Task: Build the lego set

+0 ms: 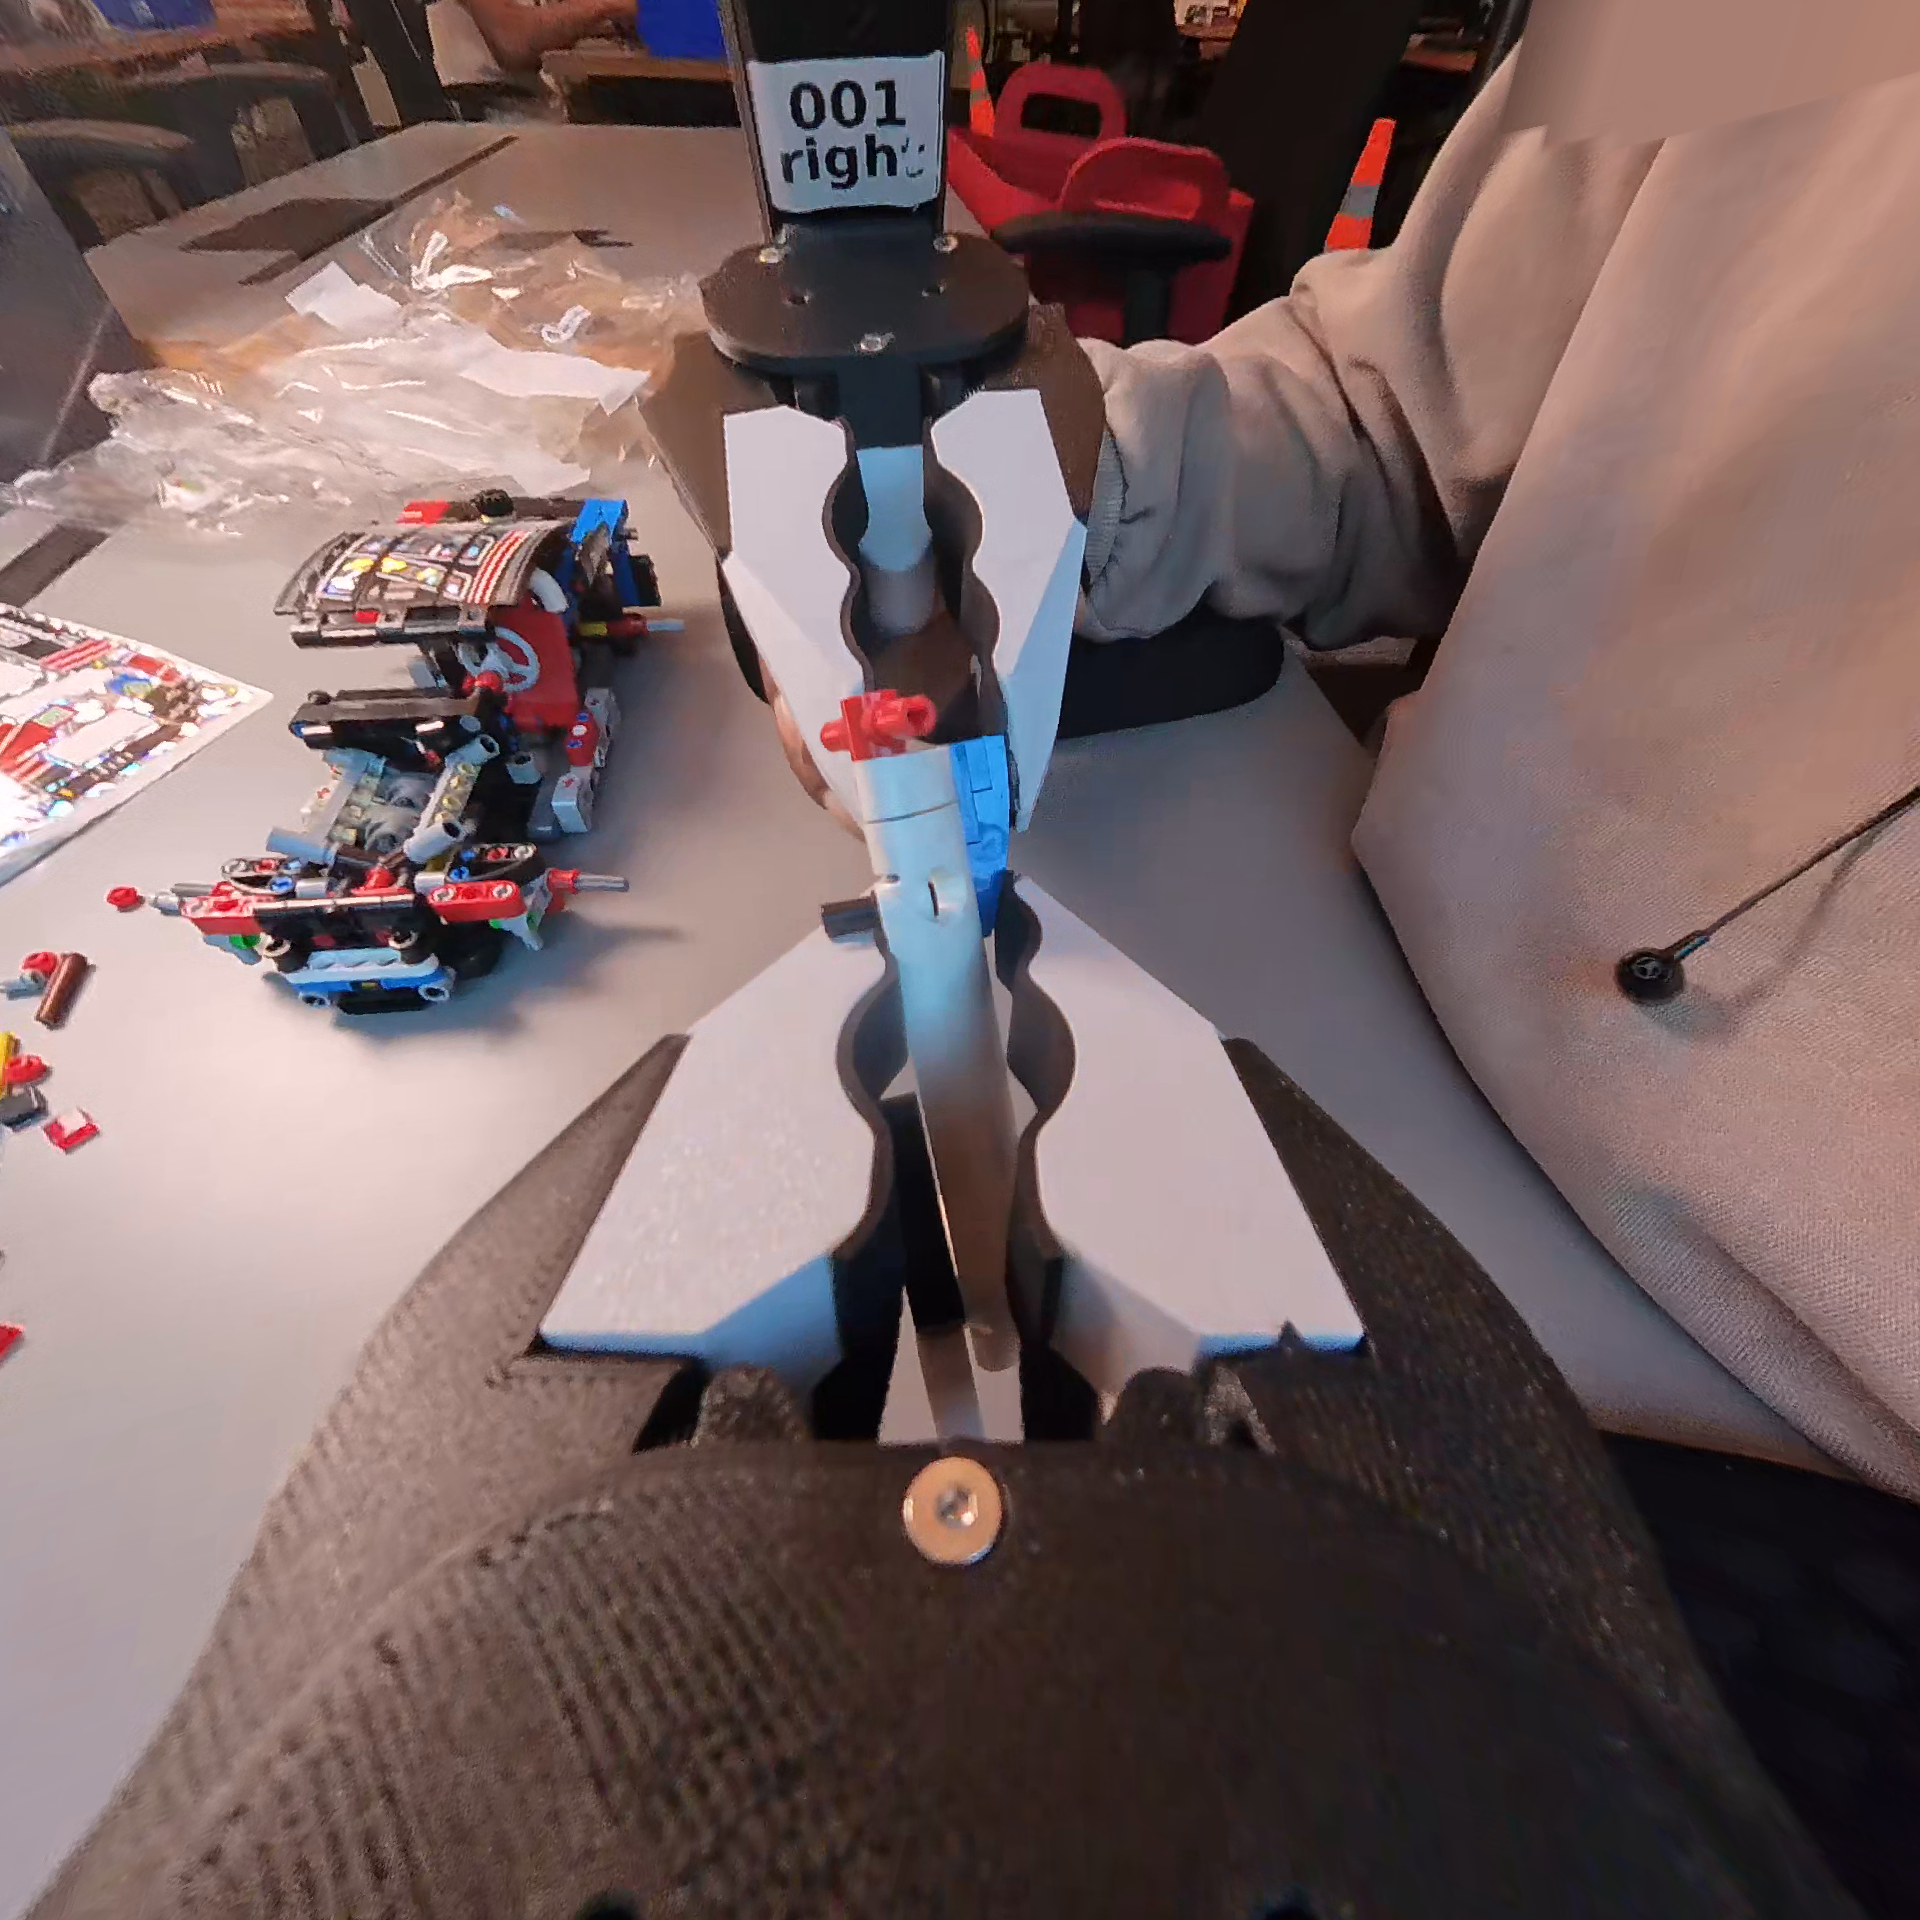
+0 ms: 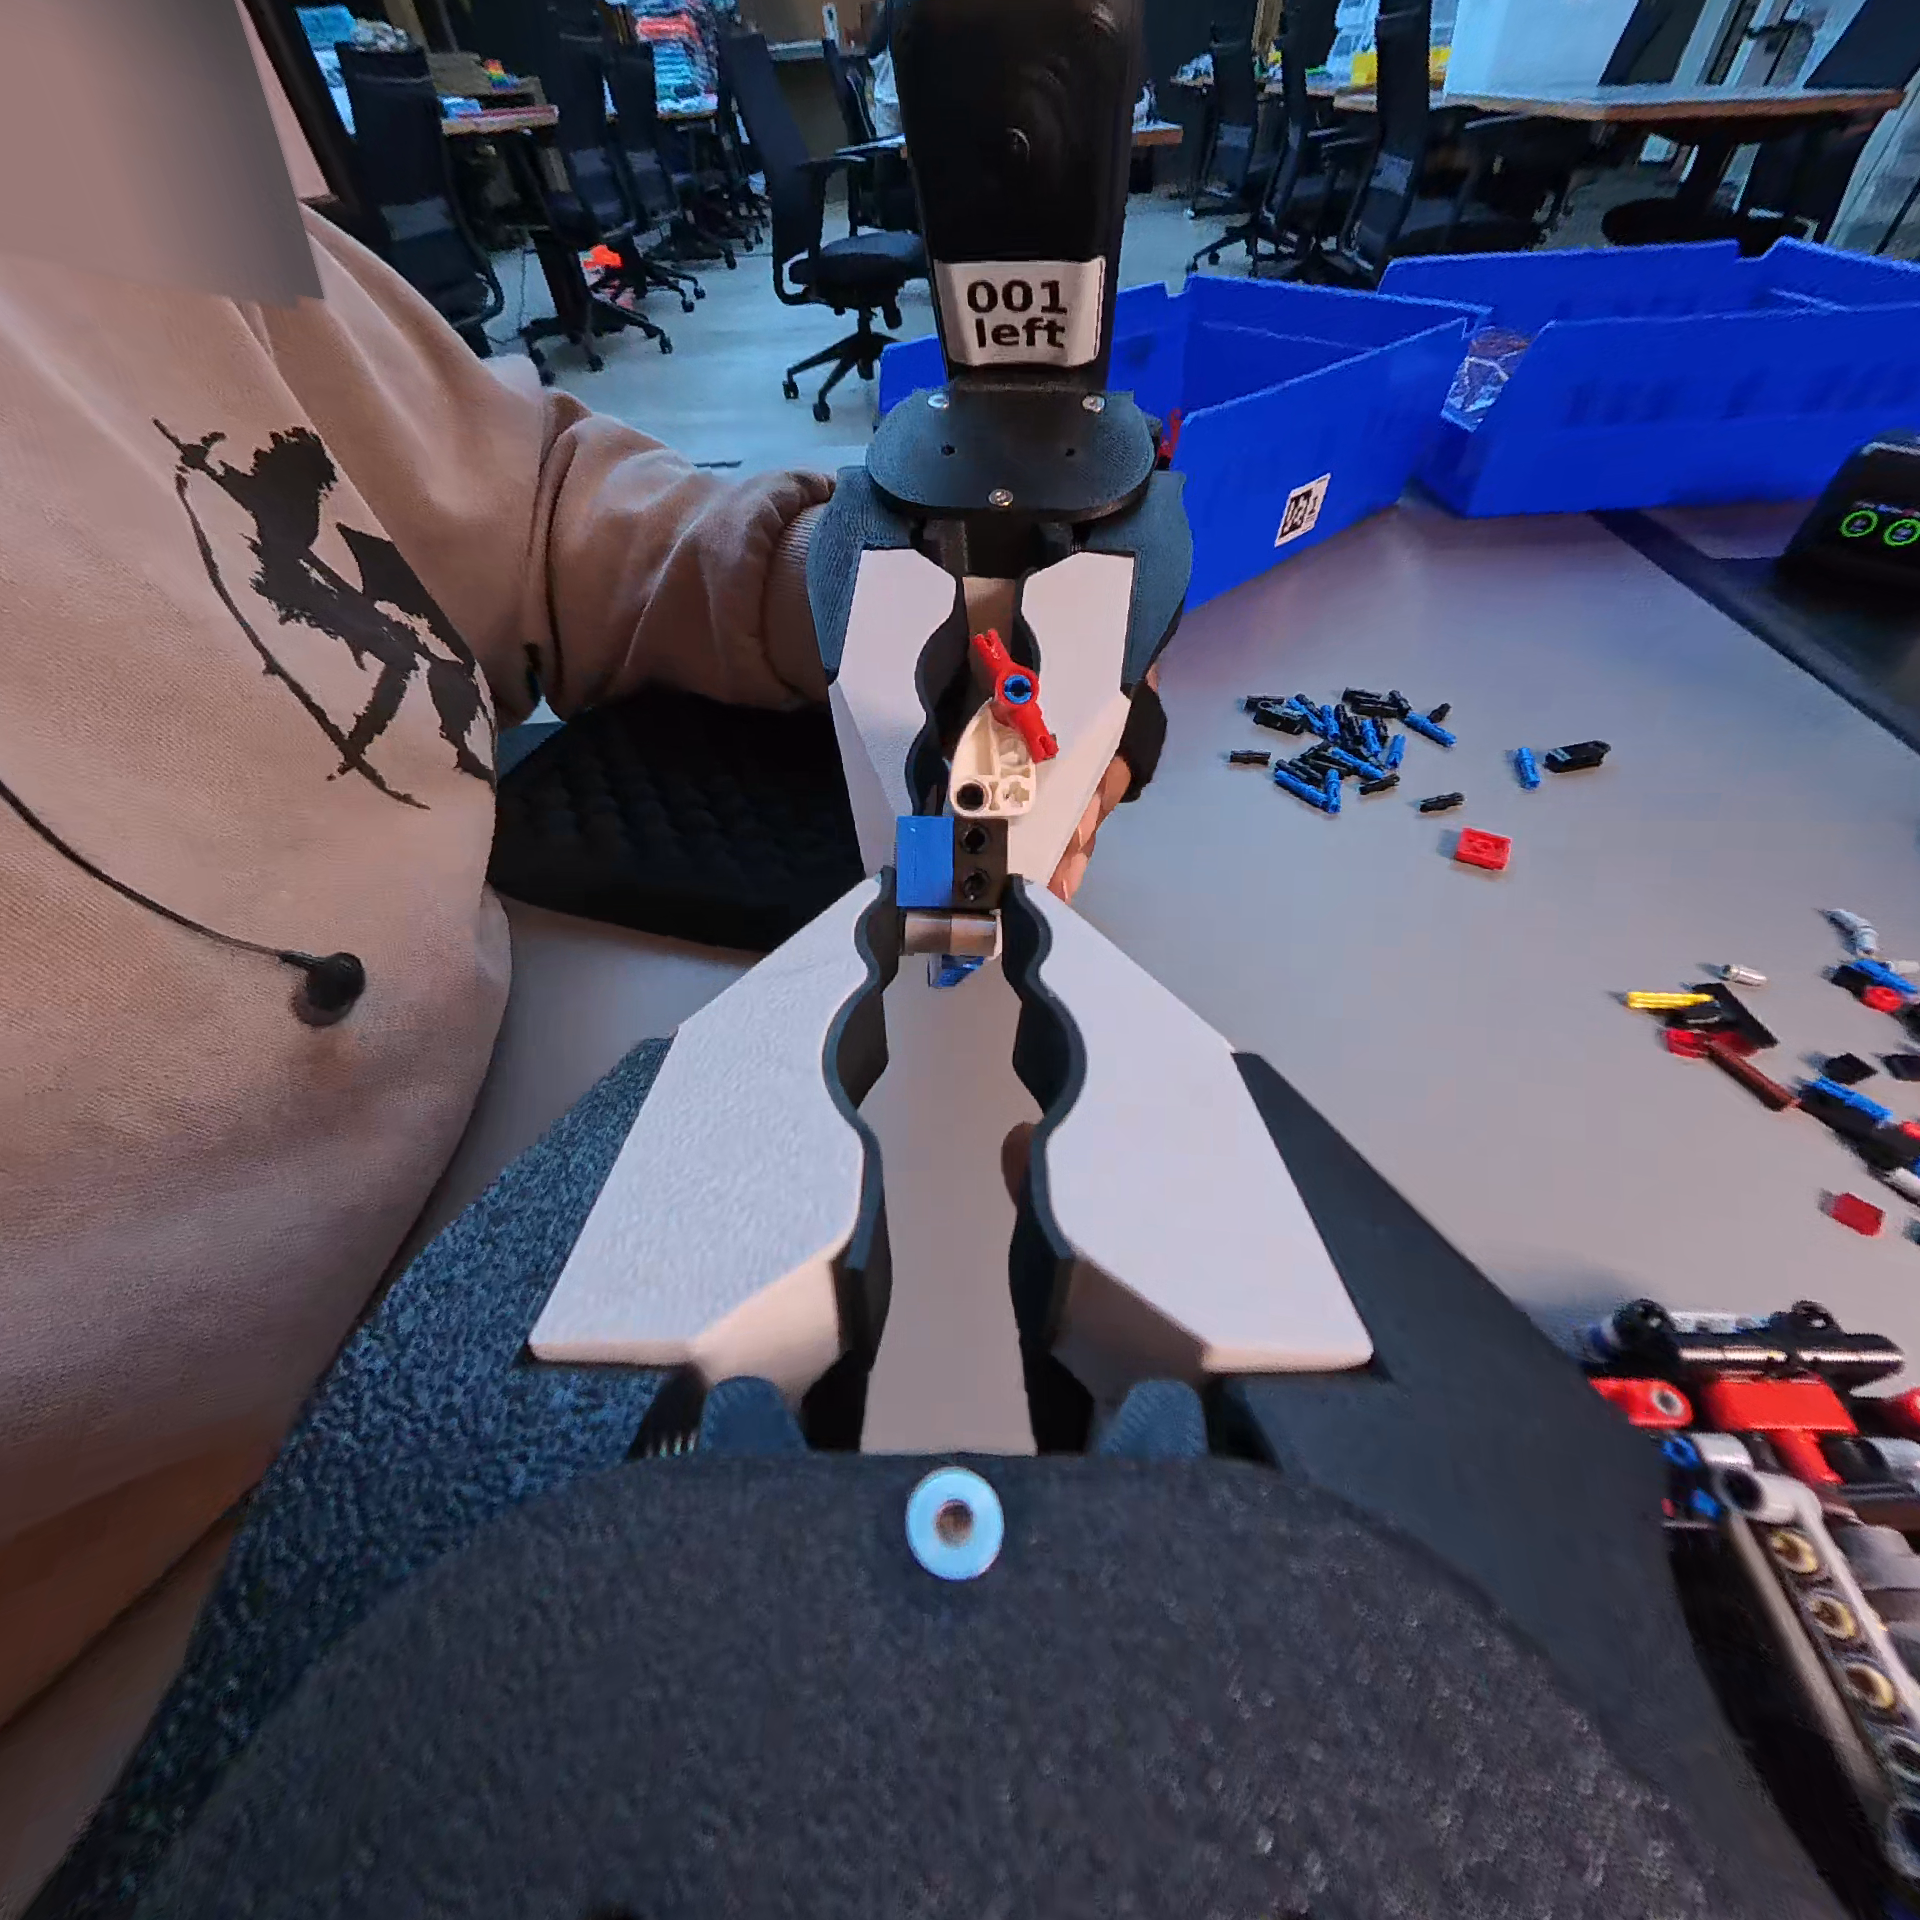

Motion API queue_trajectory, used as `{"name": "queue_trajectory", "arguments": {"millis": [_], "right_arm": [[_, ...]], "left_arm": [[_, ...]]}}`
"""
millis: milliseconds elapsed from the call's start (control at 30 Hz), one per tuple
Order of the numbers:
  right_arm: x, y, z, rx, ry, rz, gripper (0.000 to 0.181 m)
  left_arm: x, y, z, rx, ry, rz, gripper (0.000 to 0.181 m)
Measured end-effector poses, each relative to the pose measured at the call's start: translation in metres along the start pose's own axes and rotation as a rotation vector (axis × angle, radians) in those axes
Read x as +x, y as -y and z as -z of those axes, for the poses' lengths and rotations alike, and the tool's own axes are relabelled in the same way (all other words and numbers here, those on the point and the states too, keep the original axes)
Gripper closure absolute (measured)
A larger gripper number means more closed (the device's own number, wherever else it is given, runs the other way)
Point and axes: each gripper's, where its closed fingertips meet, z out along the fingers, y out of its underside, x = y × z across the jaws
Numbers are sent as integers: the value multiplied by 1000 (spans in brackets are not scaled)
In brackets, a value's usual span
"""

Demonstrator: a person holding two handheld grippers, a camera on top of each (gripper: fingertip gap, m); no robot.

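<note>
Meanwhile both labelled grippers, left gripper [image 1: 935, 914] and right gripper [image 2: 951, 914], jaws clamped on one lego sub-assembly [image 1: 925, 831].

White label [image 1: 847, 135] on the right gripper [image 1: 940, 805]; second label [image 2: 1016, 312] on the left gripper [image 2: 971, 831]; small tag [image 2: 1302, 509], perhaps a code, on a blue bin [image 2: 1351, 416].

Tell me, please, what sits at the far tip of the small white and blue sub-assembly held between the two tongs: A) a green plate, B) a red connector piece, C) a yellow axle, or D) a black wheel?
B: a red connector piece caps the white end of the sub-assembly that the left tongs and right tongs hold between them above the table.
</note>
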Motion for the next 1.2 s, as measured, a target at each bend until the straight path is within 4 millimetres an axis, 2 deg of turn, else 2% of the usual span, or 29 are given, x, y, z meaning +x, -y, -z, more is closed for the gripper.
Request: {"name": "queue_trajectory", "arguments": {"millis": [100,267,367,433,600,767,833,900,1000,1067,1133,1200], "right_arm": [[-3,-8,-5,-32,18,-21,164],[-9,-15,-14,-58,-3,-8,163],[0,-24,-14,-79,-78,-64,163],[11,-21,-8,-22,-141,-184,163],[12,-25,-7,-25,-171,-189,163],[39,-43,4,-65,-298,-416,163],[46,-54,6,-92,-336,-512,164],[47,-64,5,-141,-342,-551,163],[43,-72,4,-186,-322,-570,162],[42,-72,5,-201,-316,-560,163],[38,-73,7,-215,-289,-560,163],[33,-74,7,-230,-249,-574,163]], "left_arm": [[5,-9,0,-22,-35,64,169],[10,-20,5,-99,-24,14,168],[-3,-34,6,-157,74,2,163],[-13,-38,10,-166,135,16,150],[-19,-36,11,-149,150,78,154],[-41,-33,20,-165,292,91,132],[-44,-40,16,-215,326,96,118],[-48,-48,8,-281,353,90,105],[-56,-58,5,-392,400,30,109],[-59,-56,6,-404,418,-9,112],[-62,-52,11,-409,426,-27,110],[-62,-61,15,-469,409,-36,104]]}}
